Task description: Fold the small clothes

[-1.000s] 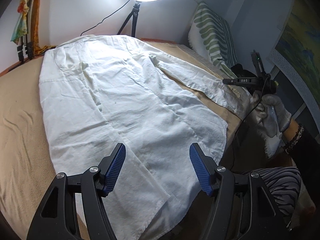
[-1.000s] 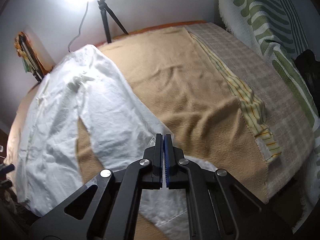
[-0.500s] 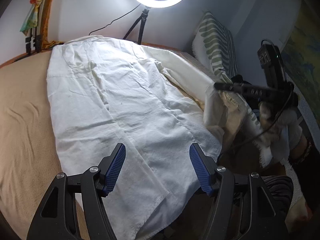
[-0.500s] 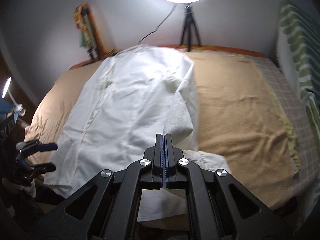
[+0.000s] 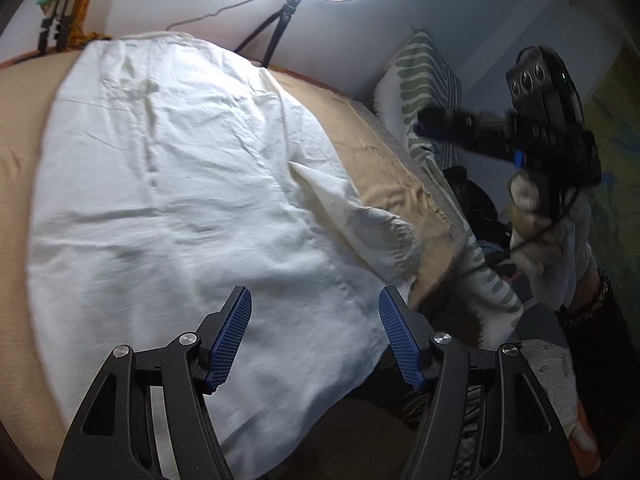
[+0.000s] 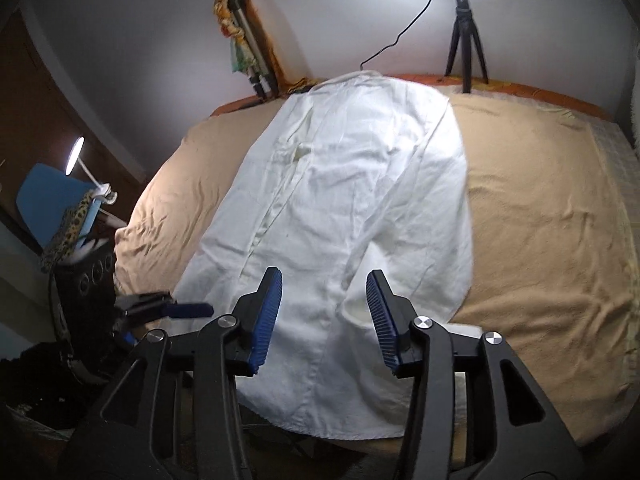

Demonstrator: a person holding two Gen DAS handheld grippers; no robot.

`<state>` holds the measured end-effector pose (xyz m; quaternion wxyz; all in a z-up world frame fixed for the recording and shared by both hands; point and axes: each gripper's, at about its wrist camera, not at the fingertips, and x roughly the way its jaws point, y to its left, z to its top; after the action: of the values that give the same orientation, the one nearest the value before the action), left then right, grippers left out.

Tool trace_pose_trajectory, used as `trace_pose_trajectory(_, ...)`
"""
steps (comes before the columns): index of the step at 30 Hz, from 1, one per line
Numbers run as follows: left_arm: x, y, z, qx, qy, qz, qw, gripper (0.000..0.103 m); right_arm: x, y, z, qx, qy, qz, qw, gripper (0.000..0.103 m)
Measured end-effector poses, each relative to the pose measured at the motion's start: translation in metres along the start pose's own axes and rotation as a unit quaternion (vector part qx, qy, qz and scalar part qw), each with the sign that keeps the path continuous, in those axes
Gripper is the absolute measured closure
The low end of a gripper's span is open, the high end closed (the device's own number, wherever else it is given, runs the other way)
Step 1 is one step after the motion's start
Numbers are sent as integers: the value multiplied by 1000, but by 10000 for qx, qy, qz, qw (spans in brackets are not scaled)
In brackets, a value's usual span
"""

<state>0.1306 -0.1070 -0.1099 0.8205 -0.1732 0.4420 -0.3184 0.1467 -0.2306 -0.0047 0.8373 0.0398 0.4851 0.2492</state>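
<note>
The white shirt [image 6: 340,200] is lying flat on the tan bed [image 6: 540,220], its right sleeve folded over its body. The right gripper [image 6: 324,312] is hovering above the shirt's near hem, its jaws opening with nothing between them. The left gripper [image 5: 314,336] is hanging over the same hem, jaws standing apart and gripping nothing.

White shirt [image 6: 352,208]: thin woven cloth, matt, creased. Tan bedcover [image 6: 540,220]: soft, napped, matt. Right gripper [image 6: 324,316]: matt black plastic, ribbed blue pads [image 6: 267,316], shiny metal screws.
</note>
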Motion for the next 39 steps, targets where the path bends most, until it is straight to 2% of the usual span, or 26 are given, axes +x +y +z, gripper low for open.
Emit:
trace_pose_trajectory(6, 46, -13, 25, -238, 183, -404, 9987, 37, 20, -49, 57, 400, -19, -421, 9983, 56)
trace_pose_trajectory(12, 85, -2, 47, -613, 373, -688, 9950, 37, 83, -96, 104, 1022, 45, -225, 9945, 56)
trace_pose_trajectory(14, 96, -2, 51, -553, 444, -771, 9945, 38, 109, -106, 118, 1147, 128, -171, 9932, 56)
trace_pose_trajectory(17, 105, -5, 57, -269, 479, -658, 9963, 43, 150, -115, 138, 1249, 315, -192, 9915, 56)
trace_pose_trajectory(19, 113, -1, 60, -329, 578, -714, 9952, 68, 175, -116, 146, 1184, 476, -414, 9910, 56)
trace_pose_trajectory(21, 117, 6, 60, -456, 665, -744, 9940, 78, 198, -118, 152, 1108, 717, -727, 9886, 59)
trace_pose_trajectory(22, 118, 7, 59, -488, 681, -756, 9936, 86, 207, -119, 153, 1096, 809, -846, 9871, 64)
trace_pose_trajectory(23, 115, 7, 57, -501, 680, -755, 9936, 88, 215, -121, 154, 1098, 905, -930, 9854, 88)
trace_pose_trajectory(24, 114, 7, 56, -484, 659, -769, 9937, 90, 220, -123, 154, 1122, 975, -990, 9839, 99)
trace_pose_trajectory(29, 93, 4, 58, -384, 439, -918, 9941, 93, 201, -106, 162, 848, 641, -1185, 9872, 100)
trace_pose_trajectory(33, 73, 11, 63, -457, 174, -892, 9948, 93, 184, -80, 183, 554, 380, -1044, 9923, 101)
trace_pose_trajectory(36, 67, 25, 65, -550, 101, -713, 9959, 94, 199, -59, 197, 249, 395, -1075, 9931, 101)
trace_pose_trajectory(39, 71, 39, 65, -725, 265, -551, 9955, 93, 237, -49, 197, 93, 776, -1144, 9904, 100)
